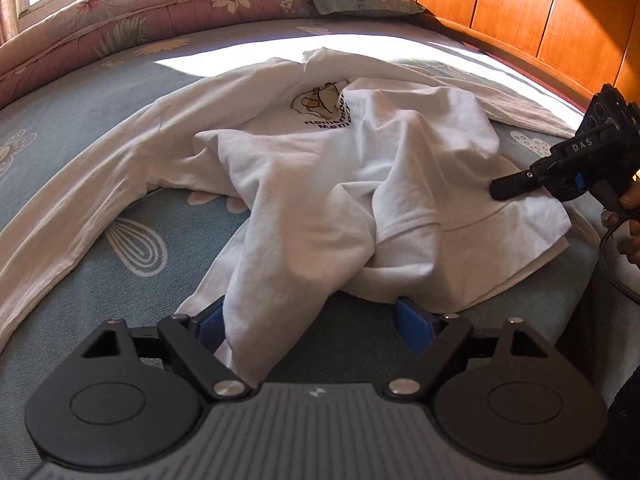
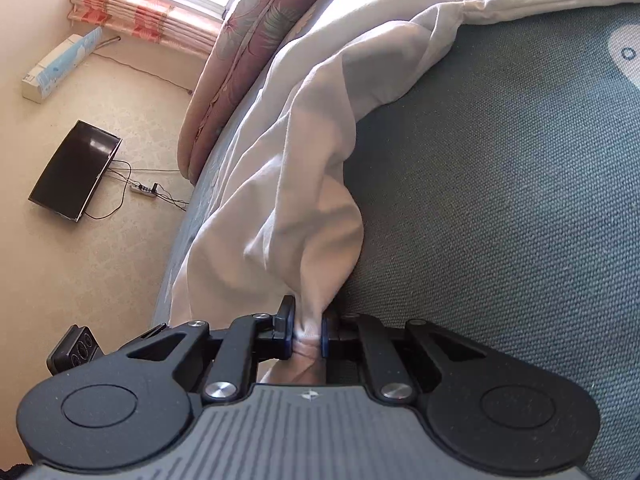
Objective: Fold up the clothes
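Right gripper (image 2: 308,330) clenched on white sweatshirt (image 1: 340,168) hem, left gripper (image 1: 316,322) jaws spread around loose cloth; one-sided pull risked bunching the sweatshirt on the bedsheet (image 1: 80,112)

The white sweatshirt (image 1: 360,168) is soft matt cloth, creased. The bedsheet (image 2: 520,200) at three o'clock is coarse woven fabric. At one o'clock, the headboard (image 1: 540,12) is glossy varnished wood. The left gripper (image 1: 316,322) is matt black plastic with shiny metal rivets.

A home bedroom: bed (image 1: 80,112), wooden headboard (image 1: 520,12), floral quilt (image 1: 120,20).
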Demonstrator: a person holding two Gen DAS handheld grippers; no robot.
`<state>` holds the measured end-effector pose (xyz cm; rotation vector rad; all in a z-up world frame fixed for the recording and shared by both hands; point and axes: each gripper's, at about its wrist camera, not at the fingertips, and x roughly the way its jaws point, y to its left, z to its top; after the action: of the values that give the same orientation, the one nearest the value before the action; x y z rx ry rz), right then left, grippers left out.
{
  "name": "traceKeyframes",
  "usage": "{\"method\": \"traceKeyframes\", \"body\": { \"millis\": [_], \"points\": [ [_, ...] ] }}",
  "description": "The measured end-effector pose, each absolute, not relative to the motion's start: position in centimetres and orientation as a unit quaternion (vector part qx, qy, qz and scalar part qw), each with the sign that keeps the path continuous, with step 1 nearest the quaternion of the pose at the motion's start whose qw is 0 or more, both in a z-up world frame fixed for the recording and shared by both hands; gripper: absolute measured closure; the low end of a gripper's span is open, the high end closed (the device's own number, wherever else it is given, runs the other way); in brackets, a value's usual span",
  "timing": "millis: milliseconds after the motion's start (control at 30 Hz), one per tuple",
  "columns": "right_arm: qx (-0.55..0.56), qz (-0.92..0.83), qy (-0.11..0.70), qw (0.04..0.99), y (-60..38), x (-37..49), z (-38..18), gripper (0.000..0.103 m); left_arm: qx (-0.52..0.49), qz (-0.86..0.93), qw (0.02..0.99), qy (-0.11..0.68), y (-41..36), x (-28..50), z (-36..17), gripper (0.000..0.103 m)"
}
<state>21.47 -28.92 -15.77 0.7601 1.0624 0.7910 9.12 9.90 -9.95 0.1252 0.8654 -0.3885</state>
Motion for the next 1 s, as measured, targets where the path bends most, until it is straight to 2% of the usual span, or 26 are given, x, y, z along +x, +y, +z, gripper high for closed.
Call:
{"method": "traceKeyframes", "body": {
  "millis": [67, 167, 333, 633, 667, 733, 767, 800, 833, 1000],
  "points": [
    [0.359, 0.366, 0.496, 0.701, -28.7, 20.7, -16.0, 0.081, 0.057, -0.207, 0.884, 0.416, 10.2, 8.7, -10.0, 0.018],
    [0.323, 0.381, 0.491, 0.714, -28.1, 19.4, -15.5, 0.081, 0.041, -0.22, 0.882, 0.414, 11.0, 9.1, -10.5, 0.018],
    [0.326, 0.387, 0.497, 0.705, -28.0, 20.0, -15.9, 0.089, 0.065, -0.232, 0.883, 0.404, 10.9, 11.6, -10.8, 0.018],
    [0.331, 0.399, 0.488, 0.702, -27.6, 20.2, -15.9, 0.09, 0.105, -0.302, 0.842, 0.434, 11.3, 9.7, -9.9, 0.022],
    [0.332, 0.4, 0.488, 0.701, -27.6, 20.3, -15.9, 0.09, 0.107, -0.305, 0.842, 0.432, 11.6, 9.7, -9.9, 0.028],
    [0.334, 0.404, 0.487, 0.699, -27.6, 20.4, -15.9, 0.09, 0.074, -0.306, 0.847, 0.429, 12.8, 10.7, -10.0, 0.031],
    [0.335, 0.405, 0.487, 0.698, -27.6, 20.4, -15.9, 0.09, 0.053, -0.304, 0.85, 0.427, 13.5, 11.4, -10.1, 0.036],
    [0.336, 0.405, 0.486, 0.698, -27.6, 20.4, -15.9, 0.09, 0.034, -0.303, 0.853, 0.424, 14.2, 12.0, -10.3, 0.045],
    [0.336, 0.406, 0.485, 0.698, -27.7, 20.3, -16.0, 0.09, 0.015, -0.301, 0.855, 0.421, 14.9, 12.7, -10.4, 0.049],
    [0.334, 0.405, 0.483, 0.7, -27.6, 20.2, -15.9, 0.09, -0.037, -0.292, 0.85, 0.436, 15.8, 12.7, -10.1, 0.058]
  ]
}}
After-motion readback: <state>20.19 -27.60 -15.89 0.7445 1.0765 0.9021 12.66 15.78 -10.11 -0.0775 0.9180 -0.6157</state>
